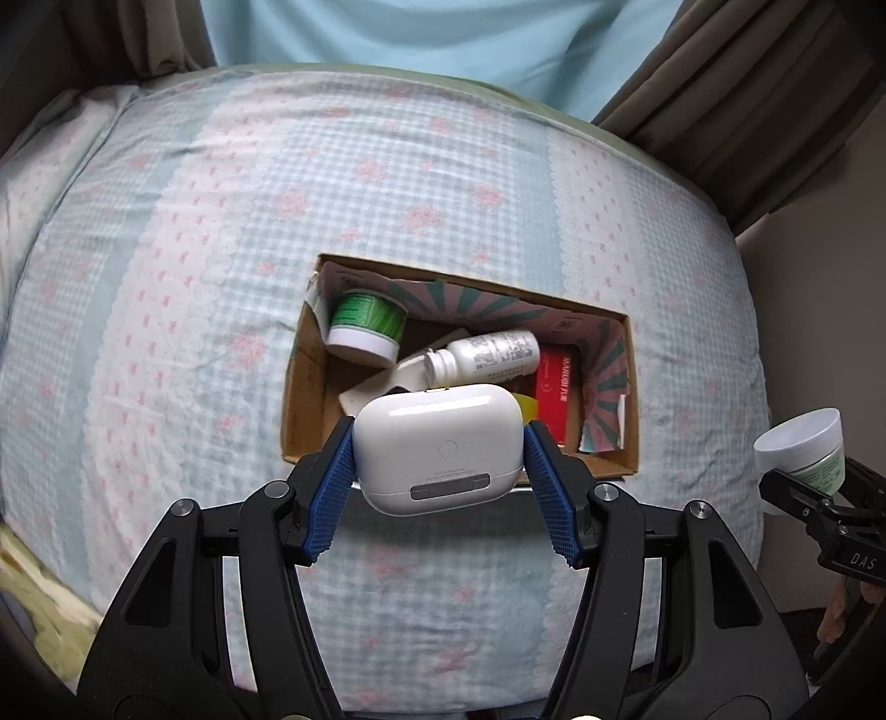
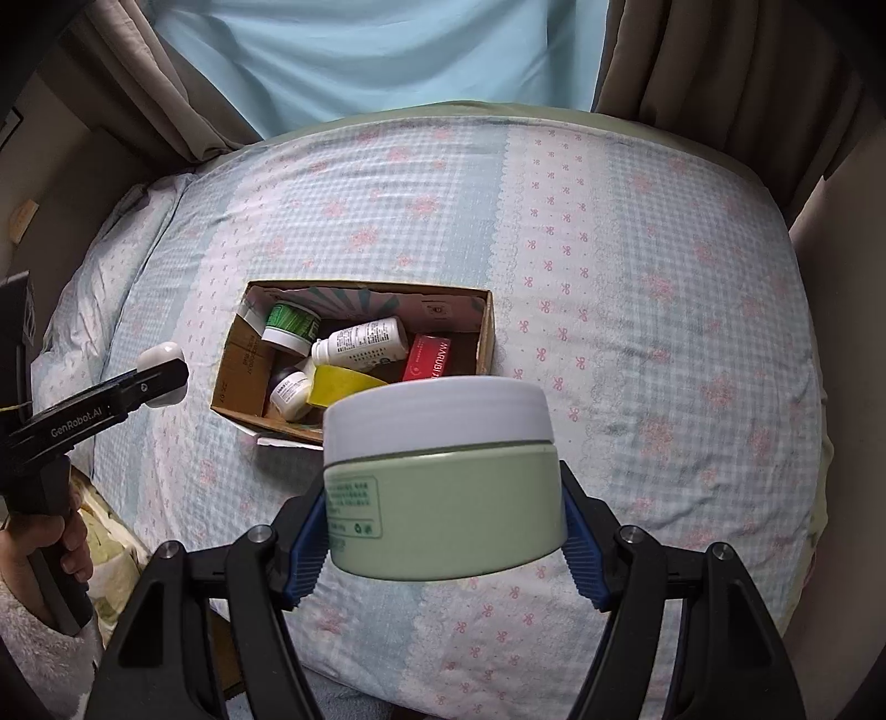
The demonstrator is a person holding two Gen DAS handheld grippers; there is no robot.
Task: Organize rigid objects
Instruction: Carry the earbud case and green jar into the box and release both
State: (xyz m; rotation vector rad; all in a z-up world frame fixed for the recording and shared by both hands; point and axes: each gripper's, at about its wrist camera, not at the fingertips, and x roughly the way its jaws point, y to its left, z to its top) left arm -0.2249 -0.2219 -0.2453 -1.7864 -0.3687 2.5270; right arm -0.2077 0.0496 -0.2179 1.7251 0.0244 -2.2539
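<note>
— White plastic, glossy: that's the earbud charging case [image 1: 440,448] pinched between the blue ribbed pads [image 1: 332,487] of my left gripper [image 1: 440,459]. The fingers are clamped on its two short sides, hinge side facing the camera, and it hangs in the air just in front of the near wall of the cardboard box [image 1: 310,387].

— And your other side?

— My right gripper [image 2: 443,531] is closed around a pale green cream jar [image 2: 448,504] with a white lid, upright, label to the left. It also hangs above the bedspread [image 2: 637,277], nearer to me than the box.

— What's in the box?

— From the left wrist view: a green-labelled jar [image 1: 365,327] lying tilted in the far left corner, a white pill bottle [image 1: 487,354] on its side in the middle, a red carton [image 1: 559,387] towards the right. The right wrist view adds a small white jar [image 2: 289,394] and a yellow packet [image 2: 346,383] near the front wall.

— Where does the box sit?

— On the checked blue-and-pink bedspread, roughly mid-bed, flaps open. Behind the bed hang a light blue curtain [image 2: 387,50] and brown drapes [image 2: 720,83].

— Can each gripper see the other?

— Yes. The right one shows at the right edge of the left view, jar held; the left one shows at the left edge of the right view, case held, well left of the box.
</note>
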